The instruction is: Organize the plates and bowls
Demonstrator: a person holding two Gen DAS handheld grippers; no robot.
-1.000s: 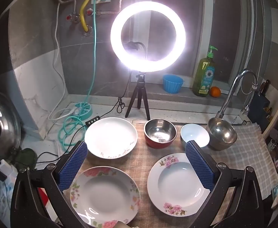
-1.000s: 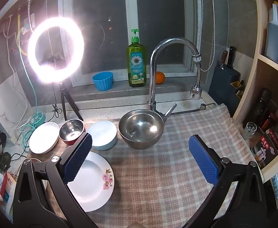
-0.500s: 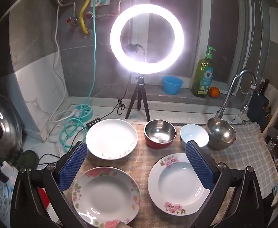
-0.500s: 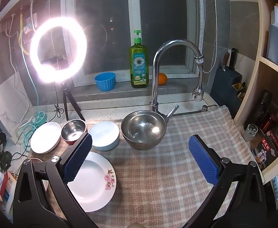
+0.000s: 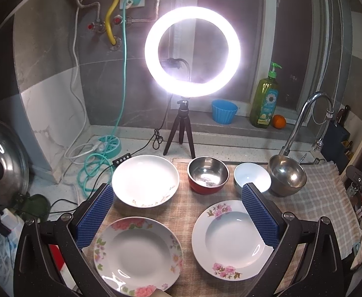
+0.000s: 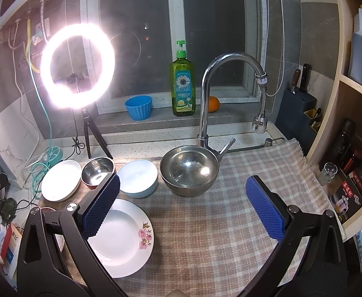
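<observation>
On a checked cloth (image 5: pixel 324 198) lie two flowered plates: one near left (image 5: pixel 138 253), one near right (image 5: pixel 231 238) (image 6: pixel 121 237). Behind them stand a plain white plate (image 5: pixel 145 180) (image 6: pixel 60 183), a red steel-lined bowl (image 5: pixel 207 177) (image 6: pixel 97 171), a pale blue bowl (image 5: pixel 251 179) (image 6: pixel 137 182) and a large steel bowl (image 5: pixel 286 177) (image 6: pixel 189 169). My left gripper (image 5: pixel 177 212) hovers open above the two flowered plates, holding nothing. My right gripper (image 6: pixel 183 208) hangs open over bare cloth, just in front of the steel bowl.
A lit ring light (image 5: pixel 192 52) on a tripod stands behind the dishes, with cables (image 5: pixel 91 163) at its left. A faucet (image 6: pixel 226 91) rises behind the steel bowl. Soap bottle (image 6: pixel 183 84), blue cup (image 6: pixel 138 106) and orange (image 6: pixel 213 104) sit on the sill. Shelves (image 6: pixel 351 148) stand at right.
Both grippers have risen and drawn back a little, so the dishes sit slightly lower and farther in view. Jaws stay open; no dish has moved.
</observation>
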